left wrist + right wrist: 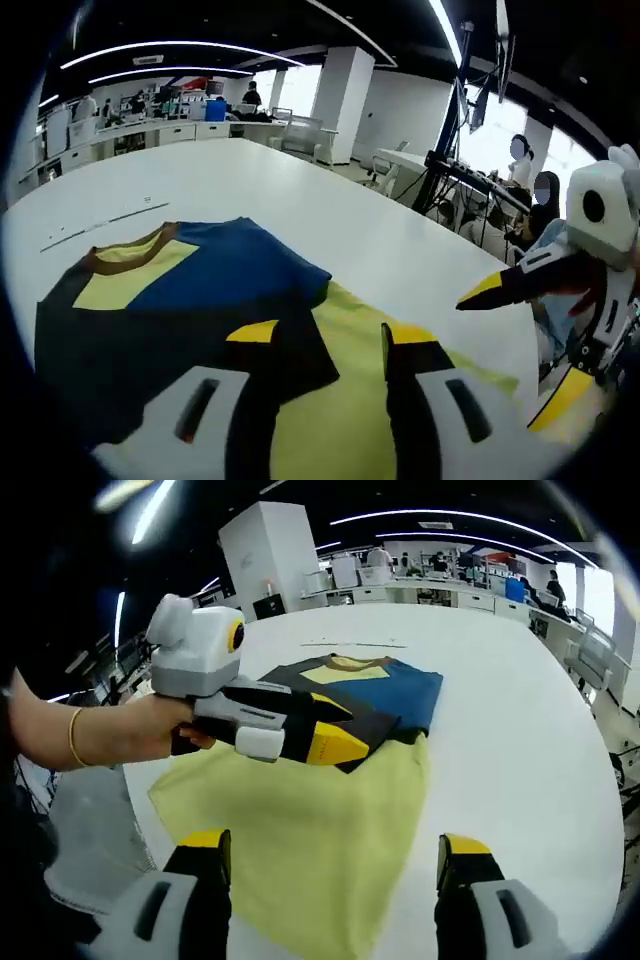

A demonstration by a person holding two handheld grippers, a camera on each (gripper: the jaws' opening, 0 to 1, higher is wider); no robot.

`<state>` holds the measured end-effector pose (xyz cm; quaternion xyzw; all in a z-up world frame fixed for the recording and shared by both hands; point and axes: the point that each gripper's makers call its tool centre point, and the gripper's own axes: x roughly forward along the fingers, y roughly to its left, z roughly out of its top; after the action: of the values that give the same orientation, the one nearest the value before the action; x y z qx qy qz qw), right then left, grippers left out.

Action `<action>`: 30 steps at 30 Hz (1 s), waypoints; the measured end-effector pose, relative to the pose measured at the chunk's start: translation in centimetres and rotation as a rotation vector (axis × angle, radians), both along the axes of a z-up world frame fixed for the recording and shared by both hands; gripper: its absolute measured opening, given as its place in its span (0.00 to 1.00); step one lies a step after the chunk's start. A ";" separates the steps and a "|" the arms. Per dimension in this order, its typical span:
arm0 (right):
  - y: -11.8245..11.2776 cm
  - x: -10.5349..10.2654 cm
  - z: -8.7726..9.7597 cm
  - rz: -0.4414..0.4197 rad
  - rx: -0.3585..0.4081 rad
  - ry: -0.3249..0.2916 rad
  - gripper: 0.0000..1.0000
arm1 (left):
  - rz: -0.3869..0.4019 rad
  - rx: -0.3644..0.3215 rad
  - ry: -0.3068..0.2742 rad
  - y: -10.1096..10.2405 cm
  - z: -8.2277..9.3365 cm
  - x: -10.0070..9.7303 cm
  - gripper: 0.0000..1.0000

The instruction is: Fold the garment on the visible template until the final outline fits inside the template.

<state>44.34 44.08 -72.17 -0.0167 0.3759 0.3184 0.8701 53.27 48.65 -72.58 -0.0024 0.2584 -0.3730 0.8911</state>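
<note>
A garment (200, 300), a T-shirt in yellow, navy and blue panels with a brown-trimmed collar, lies flat on a white table (400, 230); in the left gripper view it spreads just ahead of and beneath the left gripper (325, 335), whose yellow-tipped jaws stand parted with nothing between them, the yellow hem under the tips and the collar at the far end, up and to the left; no template outline can be made out on the table in either view.

The cloth looks light, thin and limp; judged from its creases and a blue panel already lying doubled over the dark part, it should drape and slide easily on the smooth tabletop and sag if lifted at one point; the safest holds seem to be the hem corners or side edges nearest the jaws, pinched through one layer, both grippers lifting together.

The right gripper view looks from the hem end; the right gripper (330, 865) hangs released above the yellow lower half, jaws wide apart; this view alone shows the person's hand (150, 730), with a bracelet, holding the left gripper over the shirt's middle, beyond and left of the right gripper's jaws; the left gripper view alone shows seated people (535, 200) in the background and the right gripper entering from the right edge.
</note>
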 end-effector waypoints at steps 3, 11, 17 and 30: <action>0.3 1.0 0.4 -0.018 0.025 -0.014 0.76 | 0.018 0.045 -0.036 1.4 0.4 0.4 0.52; 1.6 3.3 1.0 -0.011 0.031 -0.062 0.67 | 0.163 0.036 -0.087 7.0 2.2 1.8 0.75; 2.3 5.1 1.0 -0.002 0.018 -0.080 0.58 | 0.245 0.078 -0.117 11.8 2.7 1.8 0.86; 3.2 9.2 1.2 0.012 -0.001 -0.105 0.51 | 0.375 0.164 -0.150 20.9 2.5 1.6 0.93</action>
<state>53.51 47.32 -71.00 -0.0362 0.3299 0.3220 0.8867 54.86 69.53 -70.06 0.0497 0.2159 -0.1774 0.9589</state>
